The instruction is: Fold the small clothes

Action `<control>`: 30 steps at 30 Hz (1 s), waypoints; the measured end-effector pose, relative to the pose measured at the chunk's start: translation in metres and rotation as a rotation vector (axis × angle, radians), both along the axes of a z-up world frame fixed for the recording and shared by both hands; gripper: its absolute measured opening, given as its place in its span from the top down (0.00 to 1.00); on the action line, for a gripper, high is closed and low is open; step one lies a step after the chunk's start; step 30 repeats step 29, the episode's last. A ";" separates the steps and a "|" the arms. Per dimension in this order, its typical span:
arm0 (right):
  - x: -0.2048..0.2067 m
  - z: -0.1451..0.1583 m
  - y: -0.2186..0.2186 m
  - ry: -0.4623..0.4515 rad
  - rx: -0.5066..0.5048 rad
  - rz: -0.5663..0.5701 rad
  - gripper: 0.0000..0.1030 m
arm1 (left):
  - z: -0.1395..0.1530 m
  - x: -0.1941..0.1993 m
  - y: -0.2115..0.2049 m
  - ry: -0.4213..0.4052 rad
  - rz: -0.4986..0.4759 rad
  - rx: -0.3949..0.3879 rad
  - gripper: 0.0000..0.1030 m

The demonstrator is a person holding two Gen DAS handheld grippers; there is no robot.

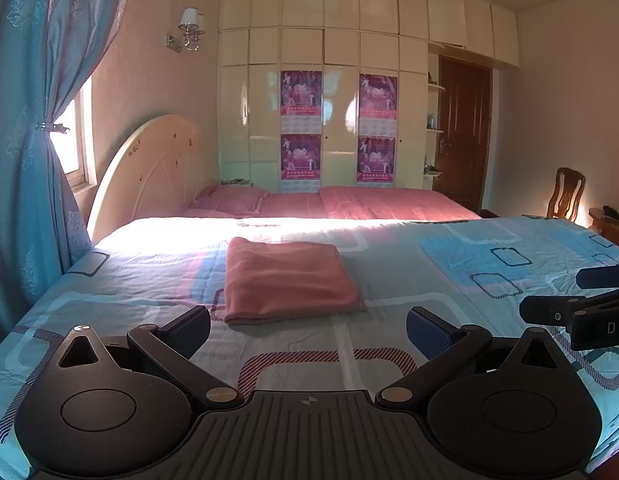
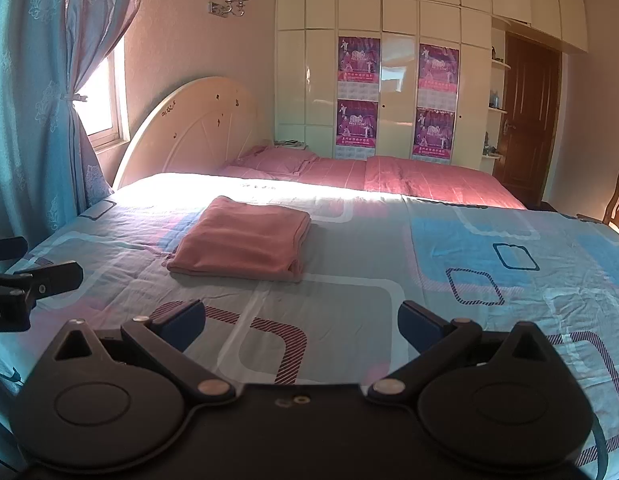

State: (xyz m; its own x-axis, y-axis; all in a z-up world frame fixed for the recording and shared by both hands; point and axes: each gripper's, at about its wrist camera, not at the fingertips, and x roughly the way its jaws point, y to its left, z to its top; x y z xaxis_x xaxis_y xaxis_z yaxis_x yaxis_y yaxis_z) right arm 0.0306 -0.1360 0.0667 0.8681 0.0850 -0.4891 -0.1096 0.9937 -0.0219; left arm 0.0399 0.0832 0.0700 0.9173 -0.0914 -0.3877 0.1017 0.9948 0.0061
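A folded pink cloth (image 1: 287, 280) lies flat on the patterned bedsheet (image 1: 409, 264), its long axis running away from the cameras toward the sunlit far edge, the thick fold at the near end. The left gripper (image 1: 308, 330) and right gripper (image 2: 301, 326) hover short of it, jaws spread wide, holding nothing. Glare washes out the sheet beyond the cloth, and each gripper shows only partly at the other view's edge.

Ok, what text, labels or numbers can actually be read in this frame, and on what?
"DA": white letters on the right gripper, cut off at the frame edge in the left wrist view.
"AI": white letters on the left gripper, cut off at the edge of the right wrist view.
Four purple posters on the wardrobe: their print is too blurred to read.
Headboard marks: too small to read.
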 end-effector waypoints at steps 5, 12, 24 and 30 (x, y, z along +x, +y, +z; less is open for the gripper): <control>0.002 0.001 -0.001 -0.004 0.000 0.004 0.01 | 0.000 0.001 0.000 0.001 0.003 0.003 0.00; 0.004 0.001 0.001 -0.004 -0.003 0.011 0.01 | -0.001 0.003 0.003 0.002 0.008 -0.004 0.00; 0.006 0.000 0.001 -0.002 -0.006 0.011 0.01 | -0.003 0.002 0.005 -0.023 0.011 -0.012 0.00; 0.011 -0.001 0.001 0.004 -0.004 0.017 0.01 | -0.002 0.004 0.006 -0.024 0.018 -0.023 0.00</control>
